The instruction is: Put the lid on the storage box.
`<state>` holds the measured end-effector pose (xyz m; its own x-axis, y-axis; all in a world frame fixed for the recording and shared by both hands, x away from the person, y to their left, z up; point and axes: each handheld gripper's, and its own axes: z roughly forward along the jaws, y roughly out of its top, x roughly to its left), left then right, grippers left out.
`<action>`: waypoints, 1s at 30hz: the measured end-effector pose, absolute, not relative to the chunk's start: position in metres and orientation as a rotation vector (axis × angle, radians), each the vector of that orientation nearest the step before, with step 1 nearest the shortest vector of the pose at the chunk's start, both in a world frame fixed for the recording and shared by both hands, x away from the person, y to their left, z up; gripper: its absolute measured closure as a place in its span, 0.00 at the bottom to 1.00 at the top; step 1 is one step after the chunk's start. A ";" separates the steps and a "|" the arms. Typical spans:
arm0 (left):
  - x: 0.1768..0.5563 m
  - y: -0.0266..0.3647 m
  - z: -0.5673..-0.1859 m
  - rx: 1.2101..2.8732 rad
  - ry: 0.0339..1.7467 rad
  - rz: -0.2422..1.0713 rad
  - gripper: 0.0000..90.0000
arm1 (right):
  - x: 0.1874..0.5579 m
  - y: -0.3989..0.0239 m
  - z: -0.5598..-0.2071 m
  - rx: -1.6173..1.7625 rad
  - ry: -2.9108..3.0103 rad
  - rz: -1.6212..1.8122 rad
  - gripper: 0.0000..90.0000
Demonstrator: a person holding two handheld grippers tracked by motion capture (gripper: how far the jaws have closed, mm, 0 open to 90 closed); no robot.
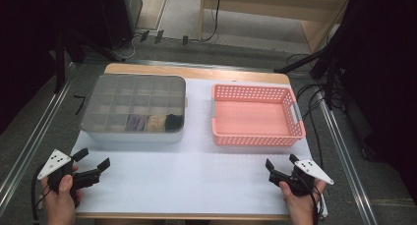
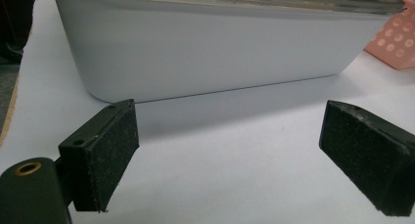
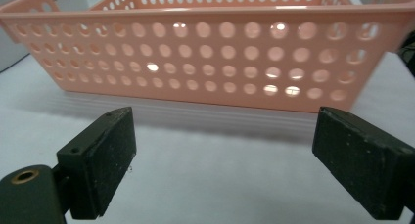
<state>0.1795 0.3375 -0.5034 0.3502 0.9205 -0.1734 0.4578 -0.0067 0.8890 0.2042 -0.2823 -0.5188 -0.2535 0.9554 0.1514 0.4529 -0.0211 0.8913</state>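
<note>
Rectangular grey lidded box (image 1: 134, 108), perforated pink plastic basket (image 1: 257, 115), gaping padded left tongs (image 1: 92, 159)

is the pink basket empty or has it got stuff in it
Empty. The high view shows the pink basket with a bare floor, nothing lying inside.

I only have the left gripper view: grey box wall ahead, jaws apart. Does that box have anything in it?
Observer: Yes. In the high view the divided box has folded items in three compartments of its near row: purple, beige, black.
Operator: Lid on or off?
Observer: A clear lid looks to be on it.
Operator: Pink thing at my right edge?
Observer: A pink perforated basket, empty, right of the box.
Operator: Where's the other tool?
Observer: The right tool is open, near the table's front edge, facing the basket's near wall.
</note>
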 end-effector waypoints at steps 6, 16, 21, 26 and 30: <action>0.179 0.337 -0.503 1.625 1.259 0.587 0.09 | 0.200 -0.299 -0.520 1.496 1.702 1.216 0.10; 0.179 0.337 -0.504 1.626 1.257 0.587 0.09 | 0.193 -0.325 -0.522 1.516 1.672 1.186 0.10; 0.179 0.337 -0.503 1.627 1.256 0.586 0.09 | 0.190 -0.340 -0.524 1.544 1.644 1.171 0.10; 0.178 0.337 -0.503 1.631 1.249 0.591 0.09 | 0.188 -0.349 -0.526 1.550 1.639 1.151 0.10; 0.178 0.336 -0.503 1.635 1.250 0.594 0.09 | 0.185 -0.358 -0.527 1.556 1.628 1.147 0.10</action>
